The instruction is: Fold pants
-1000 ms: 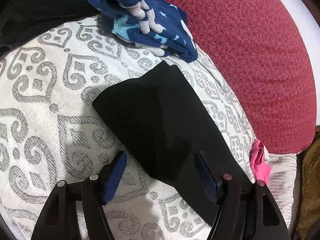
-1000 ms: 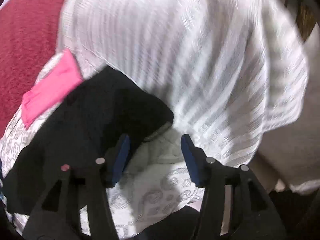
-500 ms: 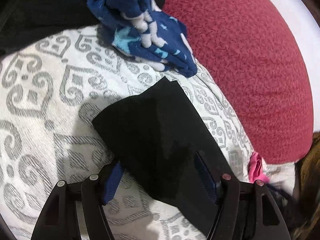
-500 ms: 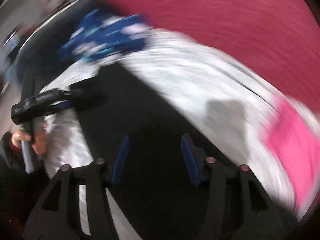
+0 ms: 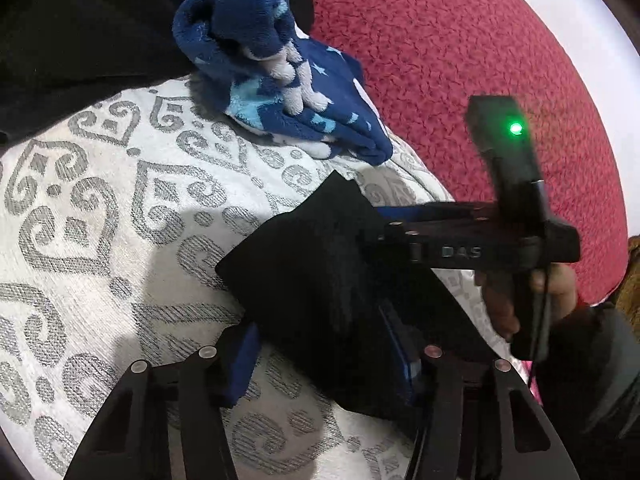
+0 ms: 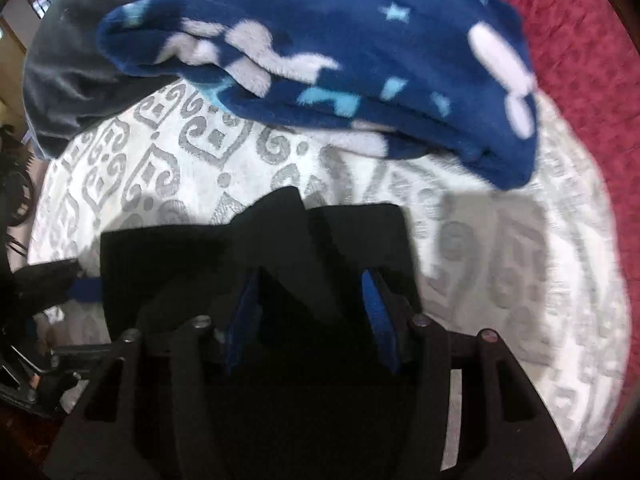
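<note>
The black pants [image 5: 320, 292] lie folded on the white patterned bedspread [image 5: 100, 208]. My left gripper [image 5: 324, 356] is open, with its blue pads on either side of the near end of the pants. My right gripper [image 6: 312, 320] is open over the other end of the pants [image 6: 304, 248], with black cloth between its pads. The right gripper's body also shows in the left wrist view [image 5: 480, 244], reaching in from the right over the pants with a green light lit on it.
A folded blue fleece garment with stars [image 5: 280, 80] lies just beyond the pants. A red blanket [image 5: 480, 60] covers the far right. Dark cloth [image 5: 80, 32] lies at the far left. A bit of pink cloth [image 5: 532, 376] shows by the person's hand.
My right gripper swung from the white cloth at the side round to the black pants and now sits over them. My left gripper moved slightly forward along the pants.
</note>
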`<state>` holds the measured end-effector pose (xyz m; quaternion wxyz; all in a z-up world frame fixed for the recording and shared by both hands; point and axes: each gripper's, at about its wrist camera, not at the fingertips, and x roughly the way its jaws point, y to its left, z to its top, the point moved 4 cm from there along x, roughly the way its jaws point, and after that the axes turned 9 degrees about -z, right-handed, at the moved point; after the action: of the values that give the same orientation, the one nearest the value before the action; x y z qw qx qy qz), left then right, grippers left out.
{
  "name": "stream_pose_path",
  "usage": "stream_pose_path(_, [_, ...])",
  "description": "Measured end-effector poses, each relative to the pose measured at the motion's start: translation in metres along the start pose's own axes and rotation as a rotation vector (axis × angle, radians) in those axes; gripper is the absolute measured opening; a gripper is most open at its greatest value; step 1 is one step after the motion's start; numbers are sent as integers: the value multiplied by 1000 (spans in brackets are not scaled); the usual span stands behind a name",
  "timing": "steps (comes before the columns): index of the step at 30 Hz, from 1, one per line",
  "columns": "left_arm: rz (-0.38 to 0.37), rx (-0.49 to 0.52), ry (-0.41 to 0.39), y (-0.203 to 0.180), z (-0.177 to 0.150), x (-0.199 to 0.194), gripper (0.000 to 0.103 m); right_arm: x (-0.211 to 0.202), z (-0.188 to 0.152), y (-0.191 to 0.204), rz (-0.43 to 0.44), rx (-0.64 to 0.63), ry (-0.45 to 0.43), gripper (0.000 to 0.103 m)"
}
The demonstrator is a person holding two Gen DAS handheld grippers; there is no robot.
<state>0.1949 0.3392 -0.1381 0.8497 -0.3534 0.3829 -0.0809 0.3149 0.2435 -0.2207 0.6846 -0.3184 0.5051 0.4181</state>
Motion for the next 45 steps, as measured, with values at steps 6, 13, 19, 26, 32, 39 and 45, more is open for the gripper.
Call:
stream_pose_path(6, [18,24,-9,-5,-2,-2,57,-45,2,-14,11,83,-118,6])
stream_pose_path(13, [34,45,-3,-10,-2,6,62,-6,8,-27,-47,89,-18,15])
stream_pose_path(19, [30,53,12,-17,4,23,65,-30,5,-44,-164,193,-80,58])
stream_pose_path(26, [22,45,89,-23,5,49,3,-113,-93,-43,-266,370,-111,60])
stream_pose_path(32, [21,116,21,-45,13,32,3,-142,-249,-21,-285,679,-23,60])
stream_pose_path(39, [90,52,59,-47,20,27,3,-126,-336,-25,-233,989,14,59])
stream_pose_path(45, [54,-57,142,-48,41,22,3,-138,-306,-4,-202,908,-76,59])
